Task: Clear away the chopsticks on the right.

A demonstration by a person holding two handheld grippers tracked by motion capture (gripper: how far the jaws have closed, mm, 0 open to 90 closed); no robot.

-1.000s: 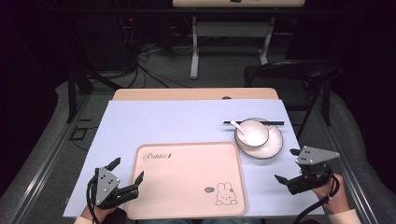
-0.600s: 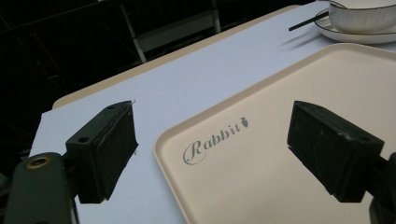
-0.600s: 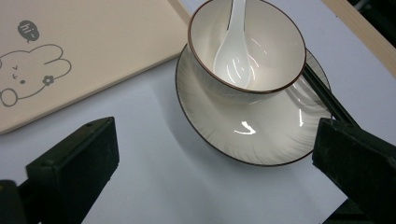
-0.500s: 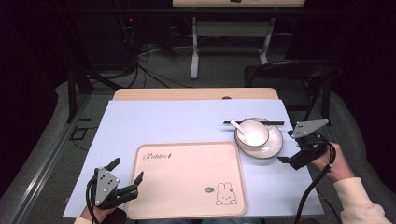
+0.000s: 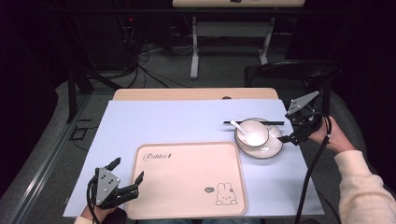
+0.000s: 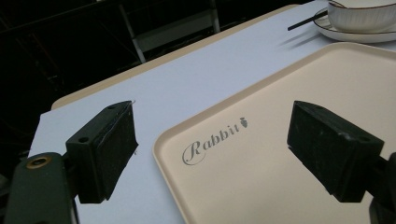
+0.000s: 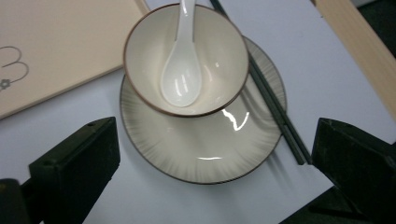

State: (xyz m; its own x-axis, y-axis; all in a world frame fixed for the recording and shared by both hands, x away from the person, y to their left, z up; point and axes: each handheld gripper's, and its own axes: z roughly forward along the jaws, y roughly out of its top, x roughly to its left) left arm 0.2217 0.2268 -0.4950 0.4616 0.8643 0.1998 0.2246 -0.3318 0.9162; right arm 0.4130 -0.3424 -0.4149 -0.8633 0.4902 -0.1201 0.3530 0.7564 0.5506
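A white bowl (image 5: 254,134) with a white spoon (image 5: 239,126) in it stands on a ribbed plate (image 5: 271,148) at the right of the table. Black chopsticks (image 5: 275,122) lie across the plate's far rim. A beige tray (image 5: 187,182) printed "Rabbit" lies near the front edge. My right gripper (image 5: 287,133) is open at the plate's right edge; in the right gripper view its jaws stand on either side of the plate (image 7: 201,154), below the bowl (image 7: 219,51) and spoon (image 7: 181,79). My left gripper (image 5: 127,169) is open over the tray's front left corner (image 6: 261,93), holding nothing.
A lavender mat (image 5: 177,121) covers the wooden table (image 5: 187,94). A dark chair (image 5: 289,70) stands behind the table's right end, and cables and desk legs (image 5: 194,51) lie on the floor beyond.
My right gripper has moved away from the front edge, forward and left, up to the plate's right rim. The left gripper has stayed put.
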